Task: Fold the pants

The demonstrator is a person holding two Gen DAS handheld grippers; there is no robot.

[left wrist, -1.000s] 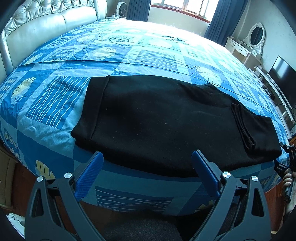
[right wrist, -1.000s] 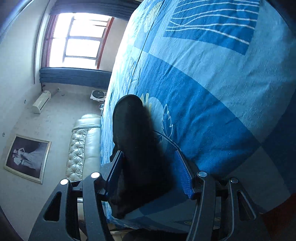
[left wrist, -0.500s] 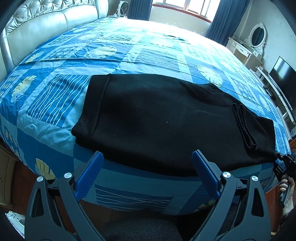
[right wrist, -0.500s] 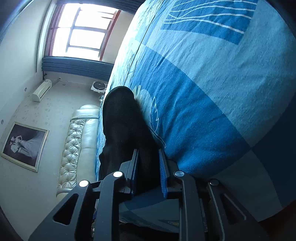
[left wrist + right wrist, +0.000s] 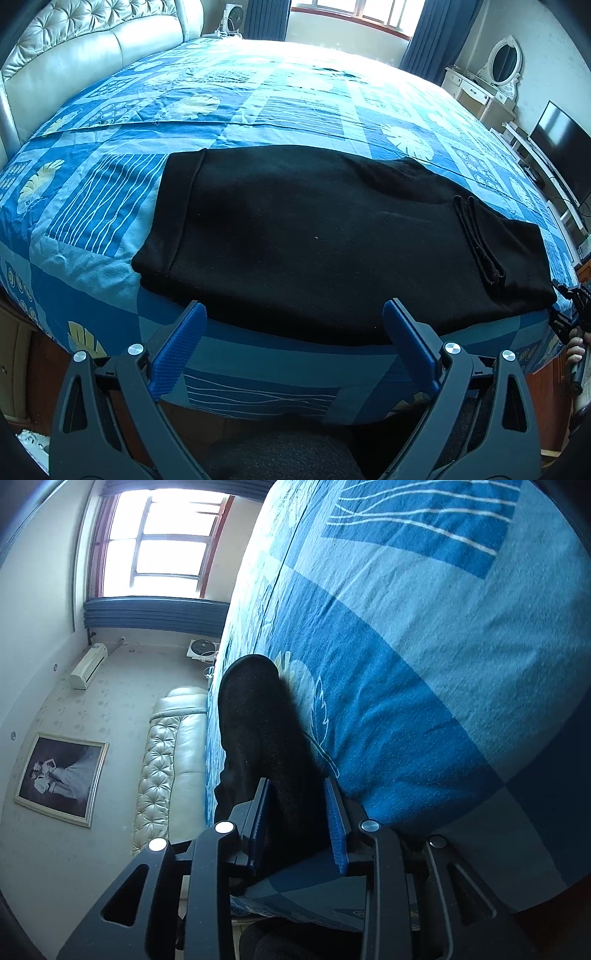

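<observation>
Left gripper (image 5: 291, 338) is held wide apart. Right gripper (image 5: 297, 825), just reopened, straddles the pants (image 5: 332, 240) hem unclamped; bedspread (image 5: 424, 664) could get pinched too.

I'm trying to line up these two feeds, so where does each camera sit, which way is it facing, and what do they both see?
Left wrist: on the left gripper, open at the bed's near edge, facing across the black pants toward the window; a hand shows far right.
Right wrist: on the right gripper, rolled sideways at the pants' end, facing along the bed; its jaws, just reopening, straddle the fabric.
Shared: pants, blue bedspread, headboard.
</observation>
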